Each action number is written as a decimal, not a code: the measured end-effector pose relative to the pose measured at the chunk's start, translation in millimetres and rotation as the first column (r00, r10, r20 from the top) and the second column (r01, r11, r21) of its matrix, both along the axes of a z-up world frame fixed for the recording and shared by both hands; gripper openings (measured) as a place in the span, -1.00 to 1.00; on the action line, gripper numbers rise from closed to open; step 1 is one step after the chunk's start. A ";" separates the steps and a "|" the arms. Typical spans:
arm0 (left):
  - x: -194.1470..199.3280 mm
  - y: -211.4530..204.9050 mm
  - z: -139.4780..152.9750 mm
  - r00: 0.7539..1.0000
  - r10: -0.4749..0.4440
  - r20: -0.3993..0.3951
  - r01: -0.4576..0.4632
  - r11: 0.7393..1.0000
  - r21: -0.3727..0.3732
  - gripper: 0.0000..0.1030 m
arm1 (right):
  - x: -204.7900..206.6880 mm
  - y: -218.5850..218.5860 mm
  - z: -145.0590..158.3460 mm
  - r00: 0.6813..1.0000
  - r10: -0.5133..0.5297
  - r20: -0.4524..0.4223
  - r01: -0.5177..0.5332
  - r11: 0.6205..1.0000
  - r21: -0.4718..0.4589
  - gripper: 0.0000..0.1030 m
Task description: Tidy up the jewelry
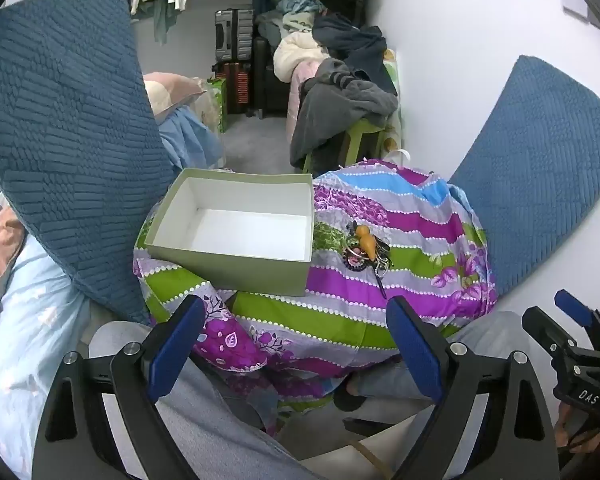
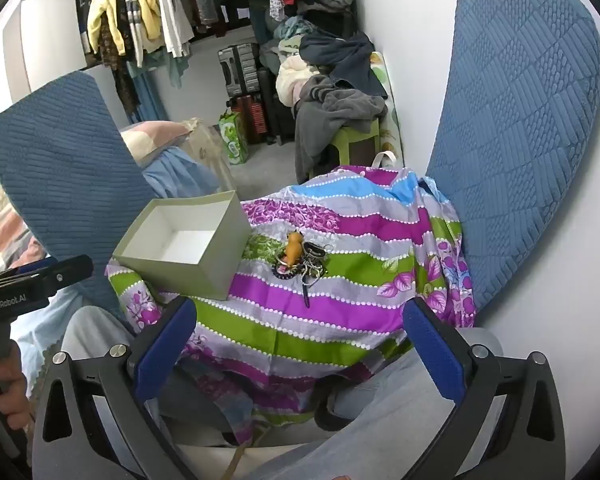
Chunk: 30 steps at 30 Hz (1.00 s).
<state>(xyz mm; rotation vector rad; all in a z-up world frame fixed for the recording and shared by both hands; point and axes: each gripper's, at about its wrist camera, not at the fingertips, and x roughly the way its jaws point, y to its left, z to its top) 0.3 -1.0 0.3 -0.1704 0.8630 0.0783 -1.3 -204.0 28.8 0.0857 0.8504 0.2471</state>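
Note:
A small heap of jewelry (image 1: pixel 367 252) with an orange charm, rings and dark chains lies on a striped purple, green and grey cloth (image 1: pixel 340 312). Left of it stands an open grey-green box (image 1: pixel 236 220) with a bare white inside. The same heap of jewelry (image 2: pixel 302 262) and box (image 2: pixel 184 242) show in the right wrist view. My left gripper (image 1: pixel 296 344) hovers open near the cloth's front edge, short of the box, nothing between its blue pads. My right gripper (image 2: pixel 300 344) is open too, short of the jewelry, and appears at the left view's right edge (image 1: pixel 576 344).
Two blue quilted cushions (image 1: pixel 68 128) (image 1: pixel 540 168) flank the cloth-covered surface, the right one against a white wall. The person's grey-trousered legs (image 2: pixel 380 420) lie under the grippers. Behind are piled clothes on a green stool (image 1: pixel 340 92), suitcases (image 1: pixel 236 36) and a hanging rail.

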 end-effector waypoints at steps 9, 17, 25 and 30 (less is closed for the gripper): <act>-0.5 -9.8 2.0 1.000 -0.014 0.007 0.014 1.000 0.026 0.79 | -2.3 -2.3 -0.2 1.000 0.010 -0.003 -0.010 1.000 -0.017 1.00; -3.8 -6.8 3.7 0.999 -0.034 0.003 0.034 0.999 0.021 0.79 | -4.0 -3.6 -1.1 1.000 0.013 0.001 -0.013 1.000 -0.007 1.00; -5.1 -6.0 1.8 0.999 -0.033 0.002 0.033 0.999 0.018 0.79 | -5.8 0.1 -4.8 1.000 0.015 -0.009 -0.015 1.000 -0.012 0.99; -5.4 -6.6 -2.3 1.000 -0.026 -0.004 0.026 1.000 0.002 0.79 | -6.0 1.4 -5.3 1.000 0.012 -0.011 -0.013 1.000 -0.014 1.00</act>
